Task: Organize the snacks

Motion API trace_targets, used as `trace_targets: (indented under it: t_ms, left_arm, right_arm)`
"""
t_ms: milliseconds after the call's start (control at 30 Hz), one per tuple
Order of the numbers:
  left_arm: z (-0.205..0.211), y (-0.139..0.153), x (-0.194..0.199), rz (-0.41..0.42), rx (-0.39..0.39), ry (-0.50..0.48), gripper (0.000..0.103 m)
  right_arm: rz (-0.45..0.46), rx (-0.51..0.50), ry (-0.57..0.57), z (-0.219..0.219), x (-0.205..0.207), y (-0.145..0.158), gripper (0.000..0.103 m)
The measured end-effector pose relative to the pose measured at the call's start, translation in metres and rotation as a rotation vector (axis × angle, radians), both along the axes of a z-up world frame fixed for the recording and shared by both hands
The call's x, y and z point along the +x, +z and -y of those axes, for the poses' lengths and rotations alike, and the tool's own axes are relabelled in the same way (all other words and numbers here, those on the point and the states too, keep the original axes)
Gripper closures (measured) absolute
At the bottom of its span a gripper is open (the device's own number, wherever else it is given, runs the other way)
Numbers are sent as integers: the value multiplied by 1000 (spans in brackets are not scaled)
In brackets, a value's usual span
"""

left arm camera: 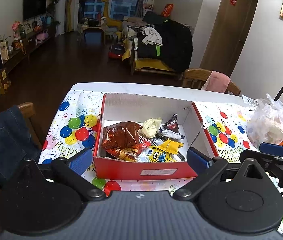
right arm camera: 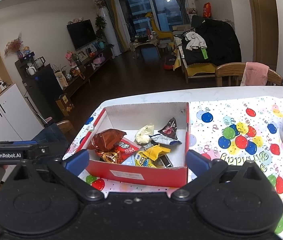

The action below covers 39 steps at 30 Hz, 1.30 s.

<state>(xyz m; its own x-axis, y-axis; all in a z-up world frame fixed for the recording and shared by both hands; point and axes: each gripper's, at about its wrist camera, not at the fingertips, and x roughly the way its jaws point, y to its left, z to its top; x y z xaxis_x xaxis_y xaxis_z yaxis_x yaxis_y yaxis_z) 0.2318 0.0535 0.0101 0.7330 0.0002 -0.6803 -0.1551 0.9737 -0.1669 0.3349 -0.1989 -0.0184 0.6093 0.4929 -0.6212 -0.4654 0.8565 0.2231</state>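
On the balloon-print tablecloth [right arm camera: 235,140] we are looking at a red box [left arm camera: 145,171] that is holding the snacks: a brown foil bag [left arm camera: 122,135], a yellow minion packet [left arm camera: 159,155], a cream wrapped piece [left arm camera: 151,127] and a dark triangular packet [left arm camera: 172,123]. Our left gripper [left arm camera: 139,160] and right gripper [right arm camera: 137,161] are both hovering before the box with jaws spread wide, grasping nothing. A clear plastic bag [left arm camera: 271,124] is sitting well to the right.

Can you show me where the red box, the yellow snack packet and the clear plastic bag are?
red box [left arm camera: 145,171]: left wrist view, front wall.
yellow snack packet [left arm camera: 170,146]: left wrist view, middle of the wrapper.
clear plastic bag [left arm camera: 269,124]: left wrist view, its crinkled side.
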Motion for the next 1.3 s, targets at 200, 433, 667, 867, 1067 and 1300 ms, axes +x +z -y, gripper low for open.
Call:
trace_targets:
  t_ms: [200, 433, 667, 867, 1067, 1300]
  left_arm:
    - [-1, -1, 0, 0, -3, 0, 2]
    - [-1, 1, -1, 6, 4, -4, 2]
    - [0, 3, -2, 8, 9, -7, 2]
    - [-1, 3, -3, 7, 9, -9, 2]
    - [0, 3, -3, 7, 11, -9, 2]
    - [-1, 2, -5, 4, 6, -13, 2]
  right_arm:
    - [-2, 1, -2, -1, 1, -1, 0]
    - [-2, 1, -4, -2, 1, -2, 0]
    - [-2, -1, -7, -4, 0, -3, 0]
    - [-5, -1, -7, -7, -3, -4, 0]
    - [-11, 0, -12, -9, -8, -6, 0]
    - [-12, -2, -15, -8, -11, -7, 0]
